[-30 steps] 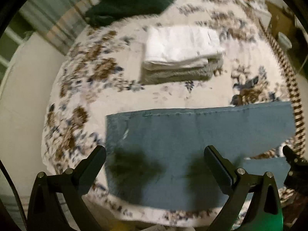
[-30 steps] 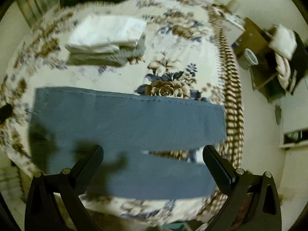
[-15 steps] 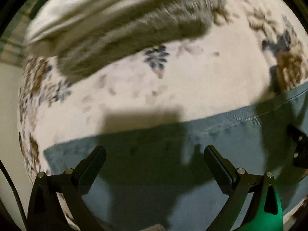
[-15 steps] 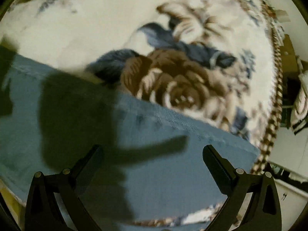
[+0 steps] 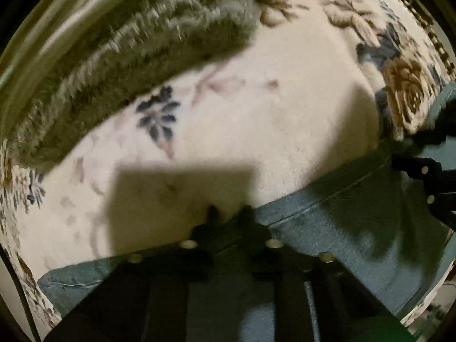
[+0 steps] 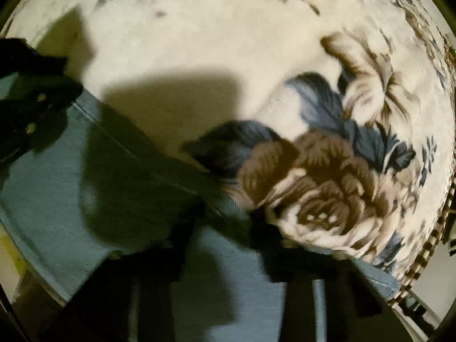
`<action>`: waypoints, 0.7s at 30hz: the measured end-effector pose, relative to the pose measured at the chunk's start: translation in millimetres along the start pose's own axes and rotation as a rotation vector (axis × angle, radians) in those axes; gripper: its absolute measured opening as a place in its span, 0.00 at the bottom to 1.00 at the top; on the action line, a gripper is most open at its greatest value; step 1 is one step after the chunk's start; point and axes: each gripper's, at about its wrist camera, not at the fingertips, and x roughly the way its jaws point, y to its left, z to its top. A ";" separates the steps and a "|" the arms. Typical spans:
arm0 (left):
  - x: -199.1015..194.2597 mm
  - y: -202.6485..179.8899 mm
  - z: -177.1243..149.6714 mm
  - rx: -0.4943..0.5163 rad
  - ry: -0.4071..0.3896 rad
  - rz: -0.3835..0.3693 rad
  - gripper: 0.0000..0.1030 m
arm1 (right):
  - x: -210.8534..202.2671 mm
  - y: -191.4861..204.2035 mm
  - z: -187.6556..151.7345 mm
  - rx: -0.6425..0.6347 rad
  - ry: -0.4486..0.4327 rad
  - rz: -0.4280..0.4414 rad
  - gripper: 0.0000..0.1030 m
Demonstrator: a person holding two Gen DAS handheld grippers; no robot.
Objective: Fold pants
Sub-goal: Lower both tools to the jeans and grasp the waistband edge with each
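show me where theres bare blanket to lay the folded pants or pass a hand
Free: the cream stretch of floral blanket between the grey fuzzy folded stack and the pants far edge, running right to the big brown rose. Crowded: the near side, where both the left gripper and right gripper pinch the pants' edge.

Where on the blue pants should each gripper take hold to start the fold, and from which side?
Grip the blue pants along the far stitched edge, coming in low from the near side across the cloth. That edge lies flat and straight on the floral blanket, so a pinch lifts it evenly. The left gripper and right gripper both appear shut on it, apart along the leg.
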 end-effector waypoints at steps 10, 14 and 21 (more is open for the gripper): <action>-77.0 21.9 -15.5 -0.084 -0.093 -0.032 0.00 | -42.8 -4.5 -64.6 0.114 -0.119 0.007 0.05; -113.9 28.4 -34.3 -0.133 -0.139 -0.050 0.00 | -69.0 -9.9 -101.6 0.145 -0.171 0.027 0.05; -110.7 7.6 -63.9 -0.152 -0.138 -0.125 0.08 | -106.4 30.9 -117.5 0.152 -0.179 0.102 0.05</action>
